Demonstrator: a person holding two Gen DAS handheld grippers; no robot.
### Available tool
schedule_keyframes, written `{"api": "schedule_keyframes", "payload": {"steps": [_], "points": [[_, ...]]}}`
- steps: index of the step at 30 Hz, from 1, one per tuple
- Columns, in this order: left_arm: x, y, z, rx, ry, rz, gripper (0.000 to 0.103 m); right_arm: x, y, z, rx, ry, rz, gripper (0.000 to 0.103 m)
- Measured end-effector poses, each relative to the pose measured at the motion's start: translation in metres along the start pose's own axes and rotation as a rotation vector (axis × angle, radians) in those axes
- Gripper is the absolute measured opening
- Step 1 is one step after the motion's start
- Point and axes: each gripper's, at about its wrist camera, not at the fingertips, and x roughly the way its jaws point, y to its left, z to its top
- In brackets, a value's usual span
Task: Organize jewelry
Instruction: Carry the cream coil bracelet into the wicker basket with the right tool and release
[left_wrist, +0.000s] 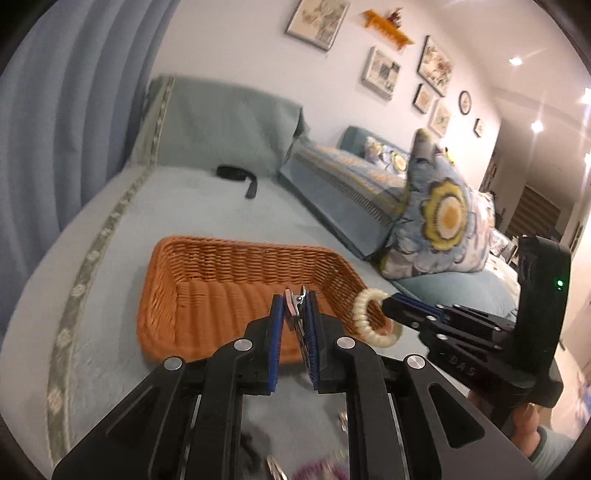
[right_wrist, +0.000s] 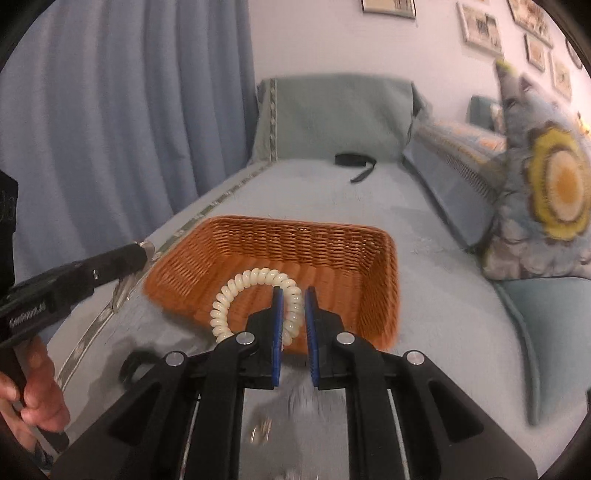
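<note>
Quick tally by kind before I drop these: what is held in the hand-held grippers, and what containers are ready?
Hair clip, in the left hand-held gripper: 1
Cream spiral hair tie, in the right hand-held gripper: 1
Wicker basket, nothing visible inside: 1
Total: 3
Small items at the lower edge of each view are too blurred to count.

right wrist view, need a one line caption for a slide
Right gripper holds a cream coil hair tie just short of the wicker basket on a blue sofa.
</note>
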Motion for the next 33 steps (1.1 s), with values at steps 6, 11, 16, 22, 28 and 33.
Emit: {"api": "schedule_keyframes", "payload": {"steps": [6,11,16,22,28,33], "points": [[0.067,0.022,0.014,-0.021,0.109,0.051,0.01,0.078,-0.011,0.021,0.054,0.142,-0.027,0.01],[0.096,0.033,0.011,-0.041,0.163,0.067,0.01,0.111,-0.016,0.015,0.055,0.218,-0.058,0.01],[0.095,0.036,0.014,-0.056,0.157,0.071,0.024,0.116,-0.021,0.01,0.091,0.238,-0.034,0.011],[0.06,0.026,0.017,-0.041,0.098,0.05,0.042,0.089,-0.03,0.012,0.129,0.192,-0.003,0.041],[-0.007,0.006,0.009,0.002,0.016,0.035,0.045,0.021,-0.022,0.003,0.104,0.098,0.018,0.048],[-0.064,-0.004,-0.017,-0.002,-0.009,0.026,0.045,-0.037,-0.009,-0.021,0.07,0.051,0.031,0.048]]}}
